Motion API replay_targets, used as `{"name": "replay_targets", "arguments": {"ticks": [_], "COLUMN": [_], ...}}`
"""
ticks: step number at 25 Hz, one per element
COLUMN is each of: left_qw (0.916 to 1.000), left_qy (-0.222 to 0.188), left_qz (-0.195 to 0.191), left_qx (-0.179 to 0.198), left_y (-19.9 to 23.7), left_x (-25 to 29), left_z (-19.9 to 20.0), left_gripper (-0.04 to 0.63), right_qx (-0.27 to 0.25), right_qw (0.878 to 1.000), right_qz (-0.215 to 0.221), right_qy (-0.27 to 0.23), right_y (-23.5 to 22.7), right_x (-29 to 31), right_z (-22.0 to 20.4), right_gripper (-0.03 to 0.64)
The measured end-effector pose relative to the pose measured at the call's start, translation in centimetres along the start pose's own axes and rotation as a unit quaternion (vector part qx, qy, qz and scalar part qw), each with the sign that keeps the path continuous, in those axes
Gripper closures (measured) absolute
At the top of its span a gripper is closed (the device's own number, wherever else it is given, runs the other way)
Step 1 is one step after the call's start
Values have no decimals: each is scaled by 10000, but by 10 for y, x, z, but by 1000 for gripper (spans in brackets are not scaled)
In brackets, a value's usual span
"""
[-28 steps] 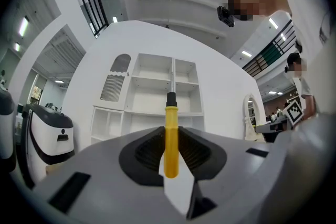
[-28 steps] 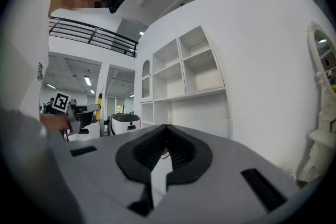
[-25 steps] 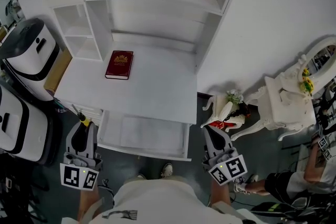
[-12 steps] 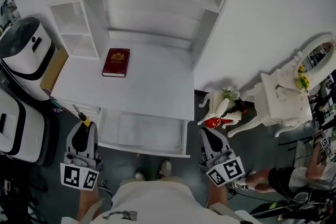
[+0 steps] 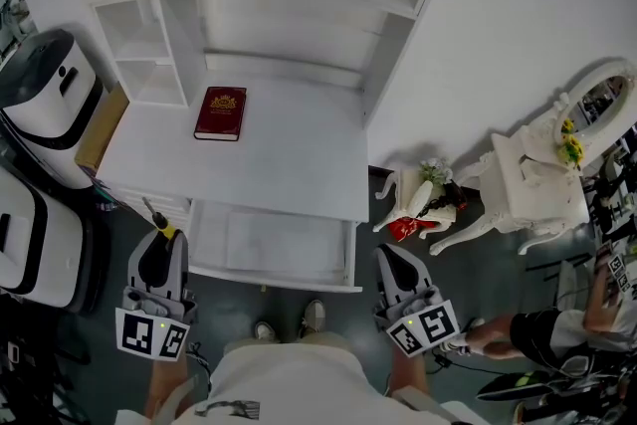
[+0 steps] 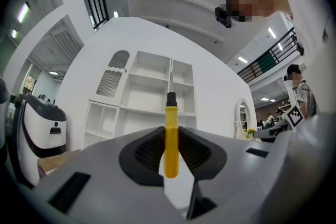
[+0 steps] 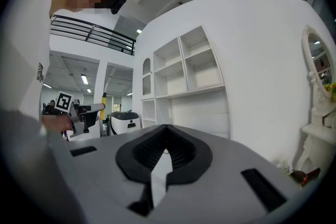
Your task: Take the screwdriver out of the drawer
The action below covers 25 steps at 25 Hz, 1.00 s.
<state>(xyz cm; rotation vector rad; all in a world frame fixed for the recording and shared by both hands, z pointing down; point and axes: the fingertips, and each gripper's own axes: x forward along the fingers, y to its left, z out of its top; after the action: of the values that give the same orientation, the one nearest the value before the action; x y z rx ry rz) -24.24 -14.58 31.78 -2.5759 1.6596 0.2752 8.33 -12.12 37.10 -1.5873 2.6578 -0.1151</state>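
Since a second ago the right hand-held gripper (image 5: 394,264) has edged a little nearer the right front corner of the drawer, while the left hand-held gripper (image 5: 159,252) has kept its place.

From the head view, the shallow white drawer (image 5: 274,279) stands pulled out under the white worktop (image 5: 289,169) and looks bare. The yellow-handled screwdriver with a thin steel shaft (image 5: 157,224) is already out of it, carried just beside the drawer's left end with its shaft pointing away from the person, so I judge the task all but done. A dark red hardback book (image 5: 220,113) lies on the worktop. Its gold crest and lettering are too small to read.

In the left gripper view, the hand-held gripper (image 6: 170,153) is pinching the screwdriver (image 6: 171,131) low on the handle, so the tool stands upright and steady between the ribbed pads.

In the right gripper view, the hand-held gripper (image 7: 166,150) has its jaws pressed together on nothing. It seems to be parked to the side, out of the other's way. The black-and-white square markers on both carry no words
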Motion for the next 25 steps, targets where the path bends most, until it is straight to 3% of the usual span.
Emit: {"name": "replay_targets", "arguments": {"ticks": [10,25], "left_qw": [9997,9994], "left_qy": [-182,-308], "left_qz": [-136,38], "left_qx": [-80,-120], "left_y": [-3,16], "left_x": [-5,-30], "left_z": [4,9], "left_gripper": [509,509], "right_qx": [-118,-232], "right_qw": [9999,9995], "right_qz": [-83,132], "right_qy": [-60,-157], "right_y": [15,42], "right_x": [-7,7], "right_z": [2,7], "right_gripper": [607,607]}}
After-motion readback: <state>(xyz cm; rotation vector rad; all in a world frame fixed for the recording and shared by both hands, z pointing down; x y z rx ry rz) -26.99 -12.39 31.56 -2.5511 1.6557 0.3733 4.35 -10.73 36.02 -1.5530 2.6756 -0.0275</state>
